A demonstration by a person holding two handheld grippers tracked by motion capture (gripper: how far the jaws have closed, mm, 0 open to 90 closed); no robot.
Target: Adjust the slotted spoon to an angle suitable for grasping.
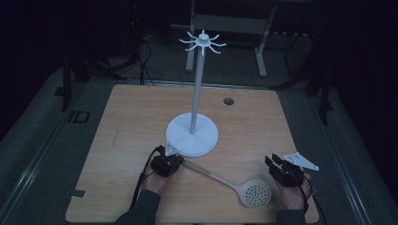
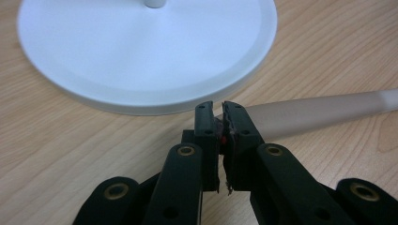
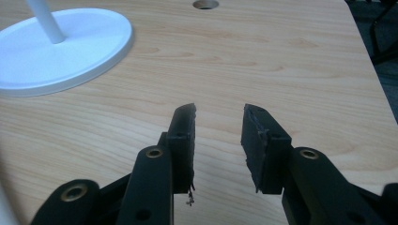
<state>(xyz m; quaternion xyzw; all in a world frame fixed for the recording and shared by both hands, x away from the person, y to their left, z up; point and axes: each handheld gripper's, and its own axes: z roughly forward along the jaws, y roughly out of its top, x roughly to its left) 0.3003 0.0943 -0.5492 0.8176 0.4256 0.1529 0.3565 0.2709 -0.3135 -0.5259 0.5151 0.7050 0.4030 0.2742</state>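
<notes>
- While the high view takes in the skimmer's [image 1: 253,192] perforated bowl, the left gripper [image 2: 219,112] view reveals jaws nearly closed beside its handle tip.
- Right gripper [image 3: 218,123]: jaws apart, holding nothing.
- Wooden table [image 1: 131,122]; dark room.

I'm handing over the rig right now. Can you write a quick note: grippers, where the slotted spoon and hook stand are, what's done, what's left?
Left gripper: shut on the handle end of the beige plastic slotted spoon, beside the stand's base.
Right gripper: open, holding nothing, over bare table near the spoon's bowl.
The spoon lies flat on the light wooden table, not yet lifted.
White stand with a round base and top hooks: upright, mid-table, hooks bare.
Done: handle grasped.
Left, probably: lift the spoon and hang it on a hook.
</notes>
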